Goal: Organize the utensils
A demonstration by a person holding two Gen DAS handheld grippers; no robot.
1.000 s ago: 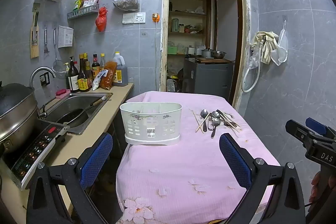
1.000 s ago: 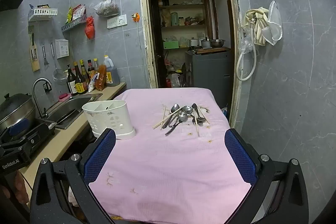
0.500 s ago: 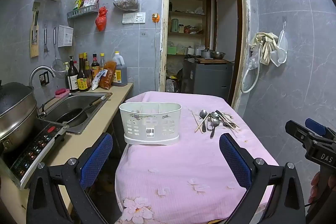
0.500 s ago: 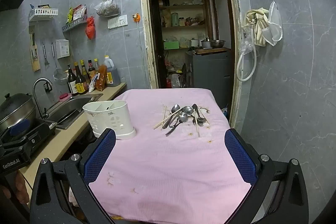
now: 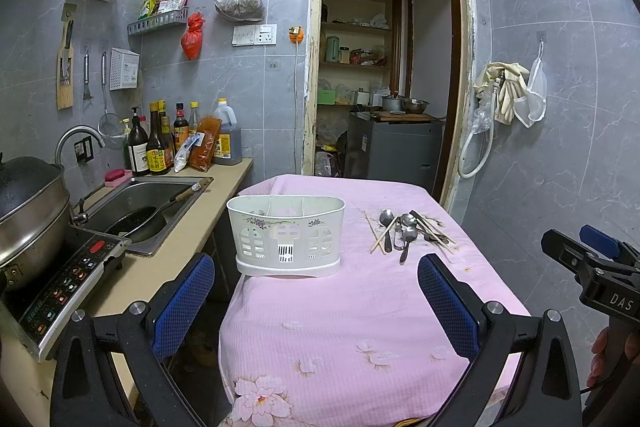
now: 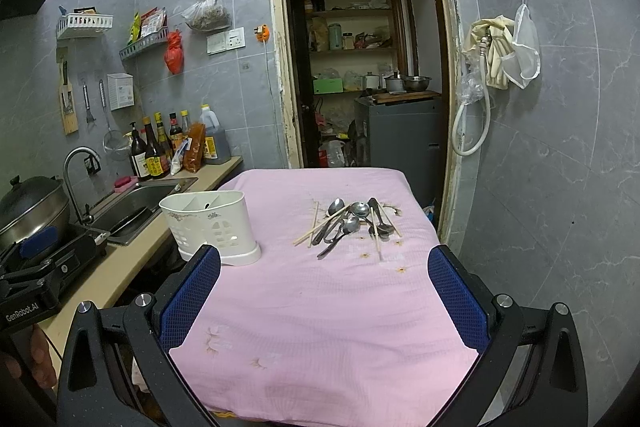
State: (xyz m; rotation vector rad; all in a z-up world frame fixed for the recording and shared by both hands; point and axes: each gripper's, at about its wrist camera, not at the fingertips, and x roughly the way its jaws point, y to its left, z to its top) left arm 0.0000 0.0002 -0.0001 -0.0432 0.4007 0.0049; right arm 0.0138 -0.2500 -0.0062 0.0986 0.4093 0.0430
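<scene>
pink-clothed table point(image 6: 320, 307) bears one white caddy point(image 6: 210, 227), mixed spoons and chopsticks point(image 6: 348, 223); both grippers gape wide.

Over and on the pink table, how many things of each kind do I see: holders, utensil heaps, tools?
White holder: 1
Heap of spoons and chopsticks: 1, pieces overlap too much to count
Tools: 2, left tool and right tool, both open
Total: 4

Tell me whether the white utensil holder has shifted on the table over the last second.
No. The white utensil holder sits at the same spot on the pink tablecloth, same gap from the pile of spoons.
</scene>
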